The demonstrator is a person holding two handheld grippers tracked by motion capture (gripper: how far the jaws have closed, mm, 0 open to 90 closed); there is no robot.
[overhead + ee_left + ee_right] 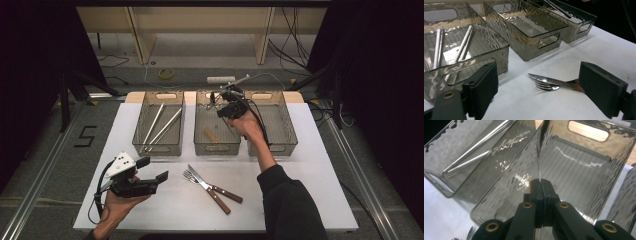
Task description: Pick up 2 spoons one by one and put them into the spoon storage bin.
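the left gripper (152, 170) is held low at the table's (300, 200) left, jaws wide, nothing between them. a fork (205, 187) and knife (215, 185) lie crossed just right of it. the right gripper (227, 107) is held over the middle bin (216, 148), jaws clamped on a thin metal blade (539, 157).

Lab, black curtains (380, 75), floor cables (295, 47)
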